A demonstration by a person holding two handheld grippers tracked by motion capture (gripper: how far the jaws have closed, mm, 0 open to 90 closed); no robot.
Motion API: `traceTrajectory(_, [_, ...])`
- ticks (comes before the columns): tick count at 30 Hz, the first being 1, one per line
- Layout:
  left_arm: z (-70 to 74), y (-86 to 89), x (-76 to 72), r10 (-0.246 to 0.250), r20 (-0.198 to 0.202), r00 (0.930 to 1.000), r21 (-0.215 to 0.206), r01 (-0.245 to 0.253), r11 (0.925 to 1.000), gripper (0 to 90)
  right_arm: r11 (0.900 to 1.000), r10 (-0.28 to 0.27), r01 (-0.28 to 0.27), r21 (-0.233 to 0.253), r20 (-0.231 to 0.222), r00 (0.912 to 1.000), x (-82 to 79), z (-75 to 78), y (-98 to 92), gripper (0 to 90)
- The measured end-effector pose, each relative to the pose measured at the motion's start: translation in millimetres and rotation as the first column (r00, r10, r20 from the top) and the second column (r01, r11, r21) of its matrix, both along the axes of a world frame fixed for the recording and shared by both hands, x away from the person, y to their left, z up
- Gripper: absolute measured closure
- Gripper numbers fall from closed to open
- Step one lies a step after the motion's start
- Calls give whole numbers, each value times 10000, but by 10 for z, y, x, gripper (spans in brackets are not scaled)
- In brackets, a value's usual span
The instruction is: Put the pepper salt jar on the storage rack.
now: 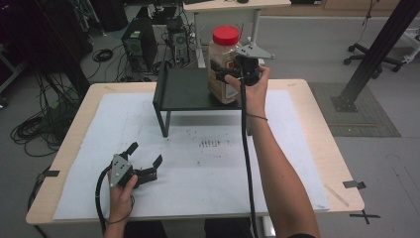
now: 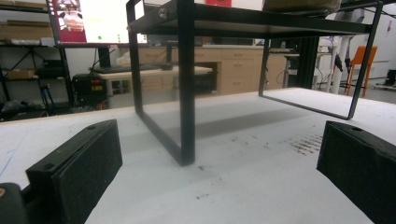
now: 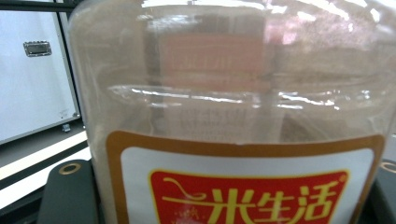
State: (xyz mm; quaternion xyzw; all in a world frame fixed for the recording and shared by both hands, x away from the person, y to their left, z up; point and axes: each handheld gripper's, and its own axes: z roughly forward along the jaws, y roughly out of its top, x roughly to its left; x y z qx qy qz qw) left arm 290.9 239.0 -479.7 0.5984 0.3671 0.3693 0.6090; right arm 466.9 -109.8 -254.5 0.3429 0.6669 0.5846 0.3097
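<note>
The right gripper [image 1: 229, 74] jaws clamp the jar [image 1: 224, 64] at the rack's [image 1: 188, 91] right edge. Well before the rack, the left gripper [image 1: 145, 158] jaws stand open on the worktop [image 1: 297, 148].

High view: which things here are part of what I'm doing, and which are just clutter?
In use:
jar, red lid, in the right gripper
black shelf under it

Just about:
left gripper, open, idle
computer tower
floor cables
office chair
</note>
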Motion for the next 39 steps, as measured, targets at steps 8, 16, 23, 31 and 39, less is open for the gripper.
traceTrajectory(8, [0,1,0,-2,-2,10000,3,2,10000,2,10000,-20,20,-15,-109,9999,21,-34,0,253])
traceTrajectory(16, [0,1,0,-2,2,10000,6,2,10000,2,9999,-40,39,-105,-105,9999,30,-40,11,253])
traceTrajectory(23, [0,1,0,-3,1,10000,5,3,10000,2,9999,-20,18,-158,-161,9999,40,-62,19,253])
traceTrajectory(31, [0,0,0,-1,0,10000,2,1,10000,2,10000,-15,14,-58,-185,9998,45,-91,7,253])
traceTrajectory(39, [-1,-1,-2,-3,17,10000,26,3,10000,2,10000,-12,13,23,-143,9999,56,-105,-5,251])
